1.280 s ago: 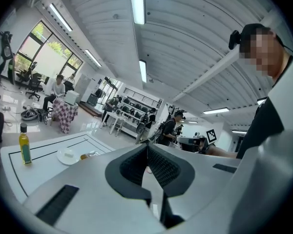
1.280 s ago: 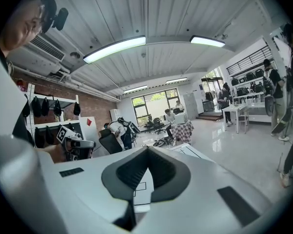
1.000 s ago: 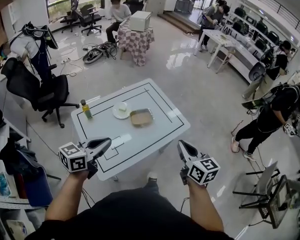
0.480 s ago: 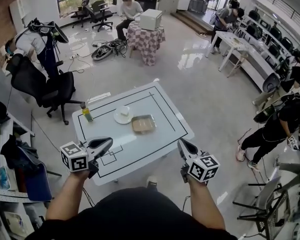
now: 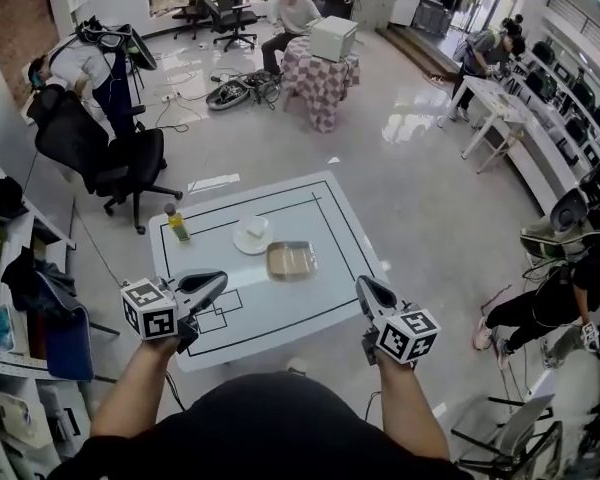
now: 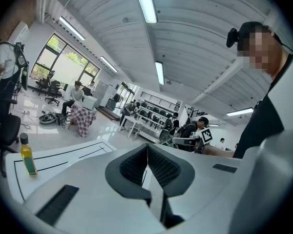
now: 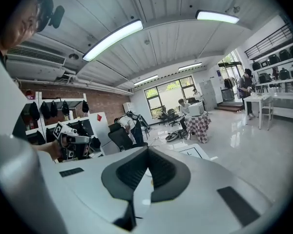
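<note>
The left tongs (image 5: pixel 218 280) and right tongs (image 5: pixel 363 287) — both pinched shut, empty — hover over the near edge of a white bench (image 5: pixel 320 303); a tray (image 5: pixel 292 260), plate (image 5: pixel 252 236) and bottle (image 5: pixel 177 226) sit well beyond them.

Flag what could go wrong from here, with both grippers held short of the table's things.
The left gripper and right gripper both have jaws together, empty; reaching in like that may shove rather than grasp.
The oil bottle stands upright, tall and narrow, near the table edge; a nudge could topple it off.
The plate lies close beside the tray, so jaws might bump either.
</note>
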Demonstrator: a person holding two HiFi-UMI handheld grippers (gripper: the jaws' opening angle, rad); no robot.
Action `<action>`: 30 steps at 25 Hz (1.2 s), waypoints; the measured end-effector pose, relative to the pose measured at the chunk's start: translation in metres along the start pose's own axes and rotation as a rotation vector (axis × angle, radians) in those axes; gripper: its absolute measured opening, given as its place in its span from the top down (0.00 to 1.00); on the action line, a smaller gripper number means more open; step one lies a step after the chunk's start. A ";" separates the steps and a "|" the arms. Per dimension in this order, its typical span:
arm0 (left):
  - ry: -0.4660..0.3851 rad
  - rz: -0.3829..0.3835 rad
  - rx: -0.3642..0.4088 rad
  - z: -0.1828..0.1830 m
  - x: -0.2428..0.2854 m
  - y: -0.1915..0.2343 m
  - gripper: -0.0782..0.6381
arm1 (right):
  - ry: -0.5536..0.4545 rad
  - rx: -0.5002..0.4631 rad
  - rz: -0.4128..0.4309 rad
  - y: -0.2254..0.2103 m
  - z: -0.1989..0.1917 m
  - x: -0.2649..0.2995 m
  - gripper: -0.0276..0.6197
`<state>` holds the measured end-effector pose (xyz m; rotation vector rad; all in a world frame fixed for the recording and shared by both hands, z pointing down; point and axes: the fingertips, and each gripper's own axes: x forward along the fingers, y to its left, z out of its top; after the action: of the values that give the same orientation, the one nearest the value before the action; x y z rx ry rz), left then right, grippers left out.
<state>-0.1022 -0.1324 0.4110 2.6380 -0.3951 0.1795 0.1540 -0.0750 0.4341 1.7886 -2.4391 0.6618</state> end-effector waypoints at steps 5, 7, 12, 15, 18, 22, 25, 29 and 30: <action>-0.006 0.054 -0.010 0.004 0.018 0.008 0.86 | 0.022 0.003 0.050 -0.028 0.004 0.022 0.93; -0.019 0.081 -0.014 0.008 0.026 0.010 0.86 | 0.035 0.003 0.071 -0.039 0.004 0.029 0.93; -0.030 0.132 -0.020 0.011 0.053 0.012 0.86 | 0.068 0.003 0.123 -0.071 0.003 0.045 0.93; -0.036 0.157 -0.027 0.012 0.069 0.013 0.86 | 0.090 0.001 0.153 -0.088 0.003 0.055 0.93; -0.046 0.176 -0.039 0.008 0.084 0.010 0.86 | 0.116 0.003 0.184 -0.103 -0.002 0.061 0.93; -0.040 0.191 -0.052 0.001 0.092 0.013 0.86 | 0.145 0.025 0.210 -0.113 -0.010 0.074 0.93; -0.041 0.219 -0.060 -0.003 0.086 0.026 0.86 | 0.161 0.028 0.227 -0.111 -0.015 0.087 0.93; -0.045 0.238 -0.055 0.000 0.081 0.041 0.86 | 0.174 0.029 0.232 -0.113 -0.017 0.100 0.93; -0.042 0.238 -0.050 0.003 0.082 0.043 0.86 | 0.178 0.030 0.230 -0.114 -0.018 0.103 0.93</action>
<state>-0.0370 -0.1906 0.4427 2.5440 -0.7188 0.1874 0.2213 -0.1886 0.5149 1.4008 -2.5437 0.8393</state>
